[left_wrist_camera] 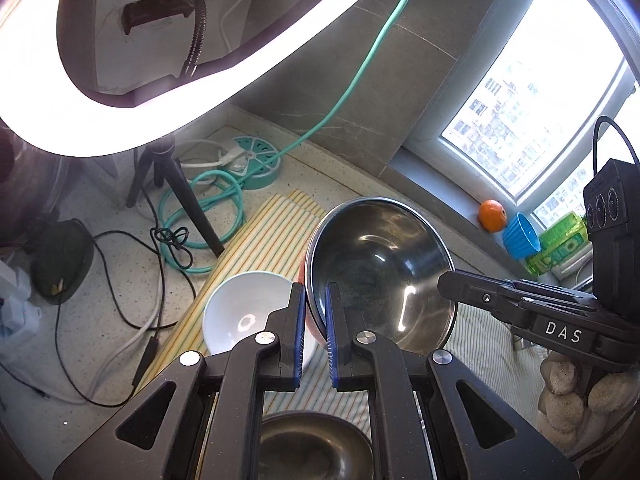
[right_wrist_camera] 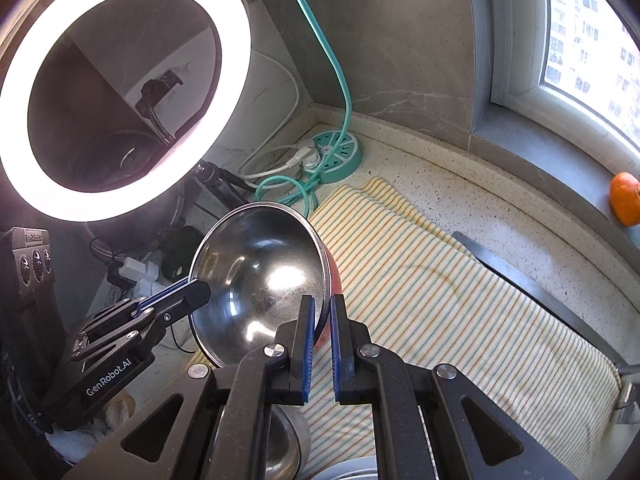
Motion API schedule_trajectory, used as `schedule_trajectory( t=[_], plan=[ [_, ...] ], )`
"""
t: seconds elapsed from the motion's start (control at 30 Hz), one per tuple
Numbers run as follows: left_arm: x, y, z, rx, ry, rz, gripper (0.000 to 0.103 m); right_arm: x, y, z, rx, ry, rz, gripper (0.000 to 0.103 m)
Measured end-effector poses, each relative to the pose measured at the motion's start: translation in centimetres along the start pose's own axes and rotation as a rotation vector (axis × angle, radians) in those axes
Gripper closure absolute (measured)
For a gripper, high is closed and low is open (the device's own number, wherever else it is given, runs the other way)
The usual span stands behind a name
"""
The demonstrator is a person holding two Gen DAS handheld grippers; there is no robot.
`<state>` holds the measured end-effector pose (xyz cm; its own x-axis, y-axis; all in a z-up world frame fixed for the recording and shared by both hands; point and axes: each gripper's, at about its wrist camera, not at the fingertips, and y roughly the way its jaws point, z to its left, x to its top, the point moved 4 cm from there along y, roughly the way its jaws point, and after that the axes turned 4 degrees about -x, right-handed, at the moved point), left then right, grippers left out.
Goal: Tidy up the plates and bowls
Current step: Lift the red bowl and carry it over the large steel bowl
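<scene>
Both grippers, left [left_wrist_camera: 316, 300] and right [right_wrist_camera: 322, 312], pinch opposite rims of the steel bowl [left_wrist_camera: 380, 272], lifted over the striped cloth [right_wrist_camera: 440, 300]; white bowl [left_wrist_camera: 240, 312] and apparently another steel dish [left_wrist_camera: 312, 444] remain unstacked.

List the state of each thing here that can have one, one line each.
steel bowl: lifted, tilted, gripped at opposite rims.
left gripper: shut on the steel bowl's rim.
right gripper: shut on the steel bowl's rim.
white bowl: upright, empty, on the striped cloth.
ring light: switched on.
power strip: a white plug inserted.
blue cup: lying tilted on the windowsill.
</scene>
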<state>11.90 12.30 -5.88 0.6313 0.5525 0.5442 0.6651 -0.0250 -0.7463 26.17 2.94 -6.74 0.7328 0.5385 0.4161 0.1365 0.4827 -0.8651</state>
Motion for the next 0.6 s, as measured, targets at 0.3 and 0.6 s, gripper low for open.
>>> schedule_trajectory(
  t=[0.3,0.6],
  plan=[
    [-2.9,-2.3,1.4,-0.043,0.054,0.045,0.095,-5.0,-1.0,2.6,-0.014,0.062,-0.026,0.096],
    [-6.1,-3.5,2.6,-0.075,0.1,0.107,0.095,-10.6,-1.0,3.7,-0.013,0.138,-0.028,0.096]
  ],
)
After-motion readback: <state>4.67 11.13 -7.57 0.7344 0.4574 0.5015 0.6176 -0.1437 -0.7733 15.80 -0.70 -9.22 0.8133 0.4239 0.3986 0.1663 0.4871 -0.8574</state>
